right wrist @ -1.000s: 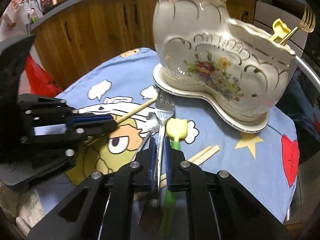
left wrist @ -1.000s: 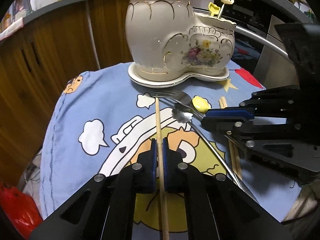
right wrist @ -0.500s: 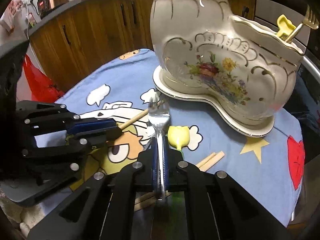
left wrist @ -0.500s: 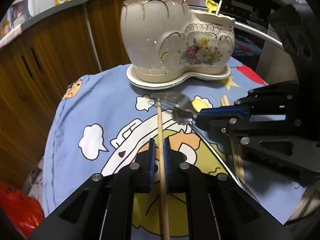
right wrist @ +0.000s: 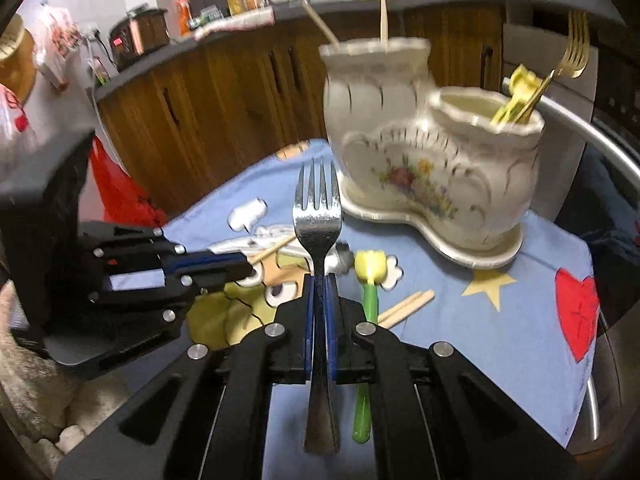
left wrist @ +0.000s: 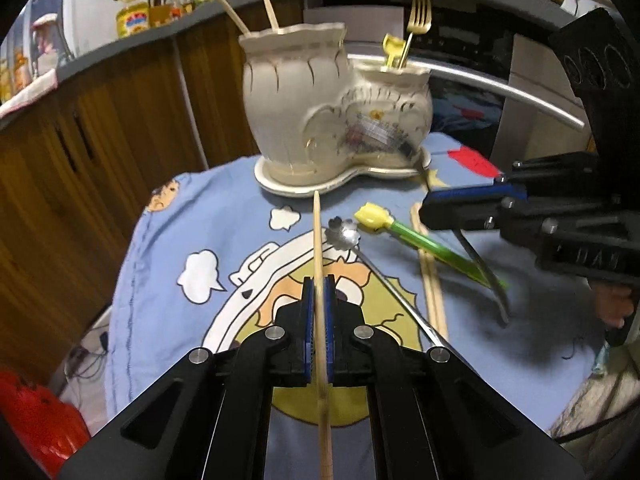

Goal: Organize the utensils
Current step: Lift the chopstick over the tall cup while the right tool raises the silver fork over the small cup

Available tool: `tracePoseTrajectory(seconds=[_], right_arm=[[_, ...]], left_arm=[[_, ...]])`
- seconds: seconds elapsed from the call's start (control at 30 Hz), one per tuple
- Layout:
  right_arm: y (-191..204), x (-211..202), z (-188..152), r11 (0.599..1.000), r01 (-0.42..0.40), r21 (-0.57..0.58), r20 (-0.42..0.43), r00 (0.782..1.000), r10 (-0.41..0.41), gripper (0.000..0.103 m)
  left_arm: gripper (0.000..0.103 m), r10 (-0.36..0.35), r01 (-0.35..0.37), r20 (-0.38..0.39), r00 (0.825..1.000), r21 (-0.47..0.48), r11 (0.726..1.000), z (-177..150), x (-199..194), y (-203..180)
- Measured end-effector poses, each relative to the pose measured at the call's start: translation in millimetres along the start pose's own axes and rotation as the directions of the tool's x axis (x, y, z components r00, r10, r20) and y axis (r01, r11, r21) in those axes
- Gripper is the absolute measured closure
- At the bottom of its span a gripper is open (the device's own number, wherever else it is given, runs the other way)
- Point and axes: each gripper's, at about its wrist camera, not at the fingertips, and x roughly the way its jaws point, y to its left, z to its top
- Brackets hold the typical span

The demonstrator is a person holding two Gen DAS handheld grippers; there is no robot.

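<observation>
My left gripper is shut on a wooden chopstick, which points toward the boot-shaped ceramic holder. My right gripper is shut on a silver fork, held off the cloth with its tines up. On the blue cartoon cloth lie a flower-bowled spoon, a yellow tulip-headed utensil with a green handle and a pair of chopsticks. The holder has two sticks in its tall part. A gold fork and a yellow piece stand in its low part.
Brown wooden cabinets and a counter with bottles stand behind the small table. An oven with a steel bar handle is at the right. A red bag sits on the floor to the left, below the cloth's edge.
Both grippers rose and pulled back from the holder. The fork came up off the cloth with the right gripper. The chopstick lifted with the left gripper.
</observation>
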Motion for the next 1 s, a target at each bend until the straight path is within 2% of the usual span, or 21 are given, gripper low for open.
tracePoseTrajectory(seconds=[0.17,0.37,0.57,0.77,0.9,1.0], right_arm=[[4,-27,8,1.000,0.015,-0.018,0.115,0.993,-0.013,0.098],[-1,-48,20,0.997,0.074,0.001,0.255,0.964,-0.072,0.098],[-13,-70,46,0.993,0.112,0.027,0.339,0.934,-0.115,0.098],[-39,-83,71,0.984,0.156,0.088,0.395,0.901,-0.179,0.098],[-57,-89,89,0.975,0.172,0.138,0.442,0.871,-0.216,0.098],[-70,-88,100,0.971,0.173,0.166,0.458,0.858,-0.231,0.098]], left_arm=[[0.098,-0.024,0.026,0.096,0.995,-0.020,0.999,3,-23,4],[0.098,-0.042,0.058,0.247,0.968,-0.057,0.997,17,-46,9],[0.098,-0.049,0.085,0.392,0.918,-0.075,0.994,50,-61,15],[0.098,-0.071,0.147,0.482,0.874,-0.123,0.981,96,-56,30],[0.098,-0.078,0.194,0.555,0.828,-0.154,0.969,132,-51,38],[0.098,-0.086,0.232,0.609,0.789,-0.166,0.958,155,-45,45]])
